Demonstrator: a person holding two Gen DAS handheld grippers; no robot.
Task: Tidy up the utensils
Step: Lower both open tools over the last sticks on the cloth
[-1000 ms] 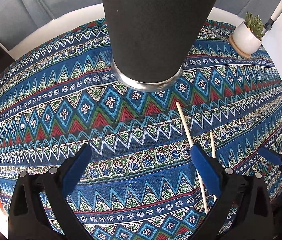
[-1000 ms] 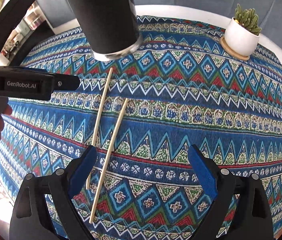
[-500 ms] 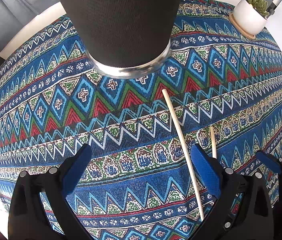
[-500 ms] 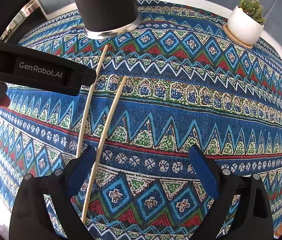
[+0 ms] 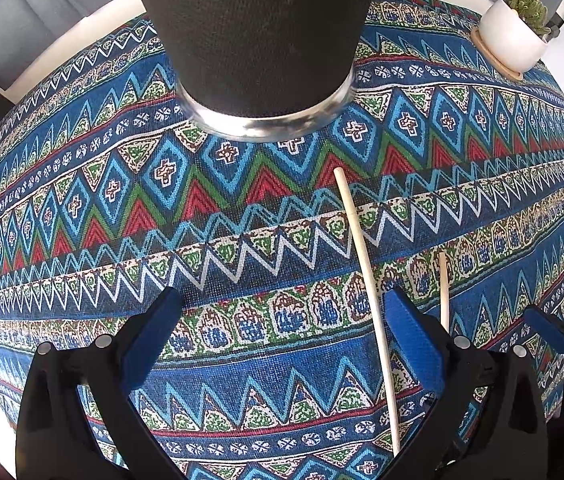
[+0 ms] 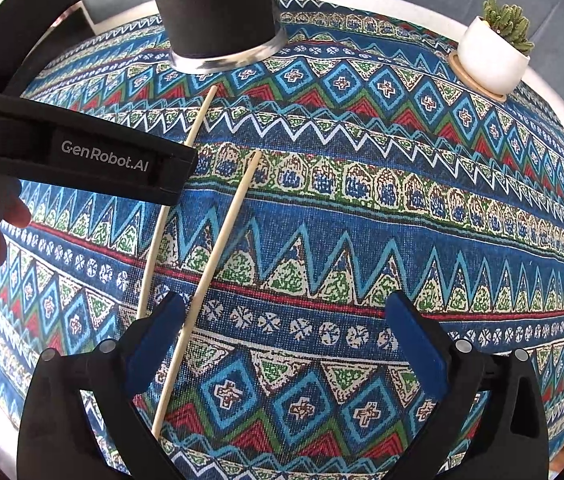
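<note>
Both grippers have been lowered toward the bench since the earlier views, so the patterned blue cloth [image 5: 242,380] and the tall black cup w/ steel base rim [image 5: 258,40] fill more of each view. The right gripper [image 6: 282,344] has just been opened to its widest; its jaws are seen well apart w/ only cloth between the pads, nothing clamped. The left gripper [image 5: 286,340] is likewise seen w/ jaws apart and empty.

Two pale wooden chopsticks are left flat on the cloth. The longer-showing stick [image 5: 366,280] is found just inside the left gripper's right jaw; the 2nd stick [image 6: 206,284] is crossed just inside the right gripper's left jaw. The cup is placed ahead of both, beyond the stick tips.

Judged: approach nearly done, pickup not yet made. A white potted succulent [image 6: 490,60] is kept well clear, far right.
</note>
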